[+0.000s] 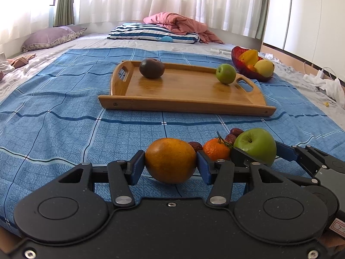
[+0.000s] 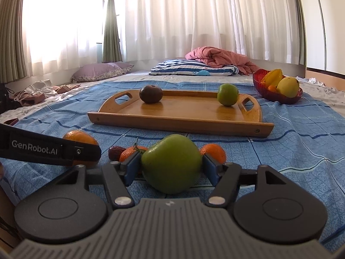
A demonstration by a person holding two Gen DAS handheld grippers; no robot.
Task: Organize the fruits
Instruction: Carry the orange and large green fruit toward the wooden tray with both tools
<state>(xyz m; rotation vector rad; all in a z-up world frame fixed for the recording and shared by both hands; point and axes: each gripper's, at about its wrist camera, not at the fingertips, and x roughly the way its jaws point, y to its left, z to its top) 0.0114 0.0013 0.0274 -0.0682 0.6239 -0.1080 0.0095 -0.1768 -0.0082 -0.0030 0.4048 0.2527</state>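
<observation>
My left gripper [image 1: 170, 161] is shut on an orange [image 1: 170, 160], its blue pads pressed to both sides, low over the blue checked blanket [image 1: 64, 112]. Just to its right, my right gripper [image 2: 171, 165] has a green apple [image 2: 171, 164] between its jaws, and both pads lie against the fruit's flanks. Beside them on the blanket lie a tangerine with a stem [image 1: 216, 151], another tangerine [image 2: 214, 153] and a few red dates [image 1: 234, 135]. The wooden tray [image 1: 183, 105] ahead carries a dark brown fruit [image 1: 151, 68] and a second green apple [image 1: 226, 73].
A red bowl [image 1: 237, 61] with a starfruit, a yellow pear and small oranges stands past the tray's right end. Pillows, a striped cushion and a pink quilt lie at the far end of the bed. White cables and cloth sit at the right edge.
</observation>
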